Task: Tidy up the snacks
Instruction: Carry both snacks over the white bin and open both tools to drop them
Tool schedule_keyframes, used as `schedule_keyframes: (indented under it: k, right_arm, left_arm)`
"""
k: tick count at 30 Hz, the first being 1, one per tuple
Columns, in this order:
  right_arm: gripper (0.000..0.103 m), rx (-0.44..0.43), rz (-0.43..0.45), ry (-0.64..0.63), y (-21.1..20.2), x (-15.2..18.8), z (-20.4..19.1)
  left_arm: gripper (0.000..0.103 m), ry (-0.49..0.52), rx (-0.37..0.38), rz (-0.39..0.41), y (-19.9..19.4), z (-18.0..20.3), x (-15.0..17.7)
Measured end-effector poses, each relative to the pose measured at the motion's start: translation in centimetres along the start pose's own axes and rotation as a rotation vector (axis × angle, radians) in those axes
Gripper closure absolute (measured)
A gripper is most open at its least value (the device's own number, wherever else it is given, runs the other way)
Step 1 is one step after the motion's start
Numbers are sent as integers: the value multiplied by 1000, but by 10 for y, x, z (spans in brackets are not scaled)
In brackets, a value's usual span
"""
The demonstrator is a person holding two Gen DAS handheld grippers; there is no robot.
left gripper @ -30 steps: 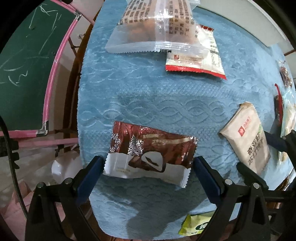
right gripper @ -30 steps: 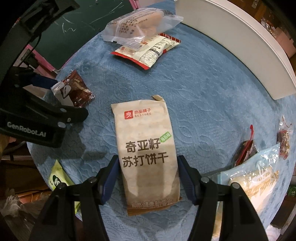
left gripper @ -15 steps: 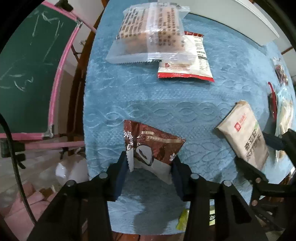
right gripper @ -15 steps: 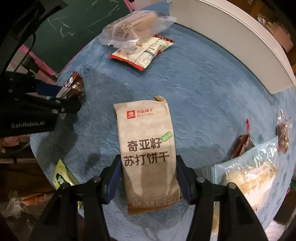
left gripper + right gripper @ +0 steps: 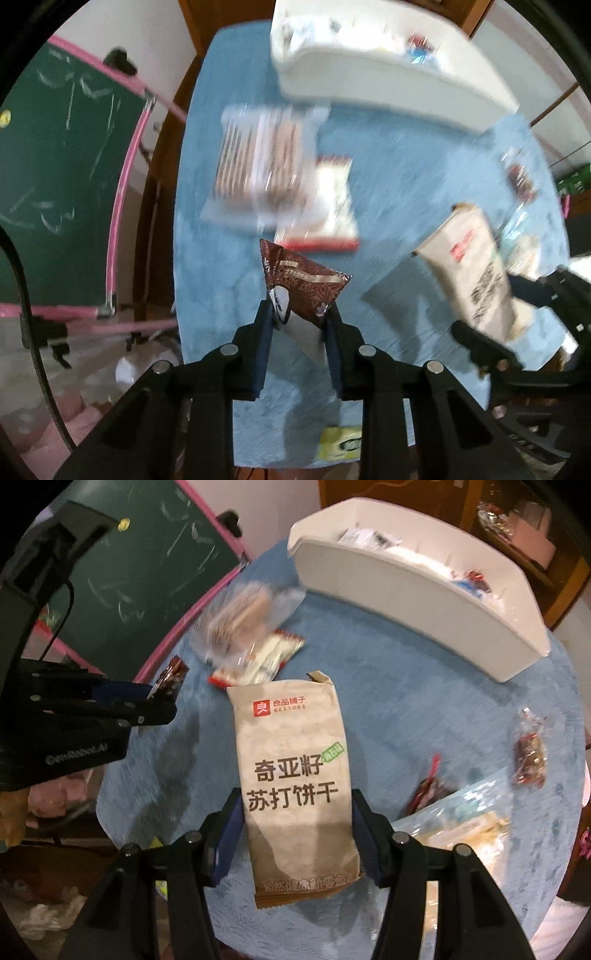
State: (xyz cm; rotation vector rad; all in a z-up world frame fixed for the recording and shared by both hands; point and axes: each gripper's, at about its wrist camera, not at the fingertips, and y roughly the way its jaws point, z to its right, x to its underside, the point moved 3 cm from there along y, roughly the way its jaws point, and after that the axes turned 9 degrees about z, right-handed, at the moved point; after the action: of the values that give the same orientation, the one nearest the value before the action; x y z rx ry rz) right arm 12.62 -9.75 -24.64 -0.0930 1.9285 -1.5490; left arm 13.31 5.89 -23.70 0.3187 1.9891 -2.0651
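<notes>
My left gripper [image 5: 298, 318] is shut on a small brown snack packet [image 5: 306, 284], crumpled between the pads and lifted off the blue cloth [image 5: 229, 258]. My right gripper [image 5: 295, 812] is shut on a tan cracker packet [image 5: 291, 760] with dark print, held by its long sides above the cloth. In the right wrist view the left gripper [image 5: 162, 698] shows at the left with the brown packet [image 5: 170, 677] sticking out of it. The tan packet [image 5: 476, 273] also appears at the right of the left wrist view.
A white bin [image 5: 413, 590] with a few snacks inside stands at the back of the table. A clear bread packet [image 5: 266, 173] lies over a red-edged packet [image 5: 328, 218]. More packets [image 5: 528, 753] lie at the right. A green chalkboard [image 5: 55, 177] stands left.
The left jaws went from wide open to shut on the brown packet. Both grippers rose with their packets, and the white bin came into view.
</notes>
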Motion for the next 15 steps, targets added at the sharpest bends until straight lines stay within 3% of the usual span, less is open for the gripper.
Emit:
schedule_keyframes:
  k: [7, 15]
  right_arm:
    - [47, 20, 128, 84, -43, -45, 33]
    - [47, 52, 345, 160, -112, -128, 84]
  left_arm:
    - [78, 25, 55, 170, -54, 26, -74]
    - [78, 71, 84, 375, -113, 57, -170]
